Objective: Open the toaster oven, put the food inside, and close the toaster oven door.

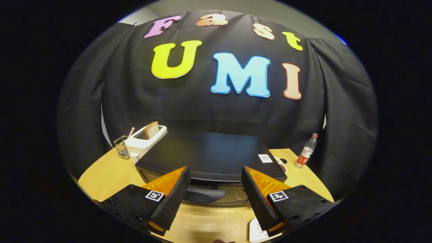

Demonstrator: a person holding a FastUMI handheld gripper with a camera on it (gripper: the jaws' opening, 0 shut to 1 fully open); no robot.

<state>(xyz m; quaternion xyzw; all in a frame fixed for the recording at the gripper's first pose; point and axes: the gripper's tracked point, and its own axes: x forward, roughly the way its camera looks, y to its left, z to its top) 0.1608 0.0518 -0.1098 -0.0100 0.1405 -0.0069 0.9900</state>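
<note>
Gripper view: tool (216,189) spread wide, grasping nothing, poised over the closed black toaster oven (211,158) on the table (104,172), apparently aligned to reach its door handle (202,195).

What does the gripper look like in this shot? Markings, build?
The gripper has two wedge-shaped fingers, each tapering to a point, with ridged inner faces. Behind each sits a black block with screw holes and a small square black-and-white tag. No cables visible. The fingers stand open over the toaster oven.
</note>
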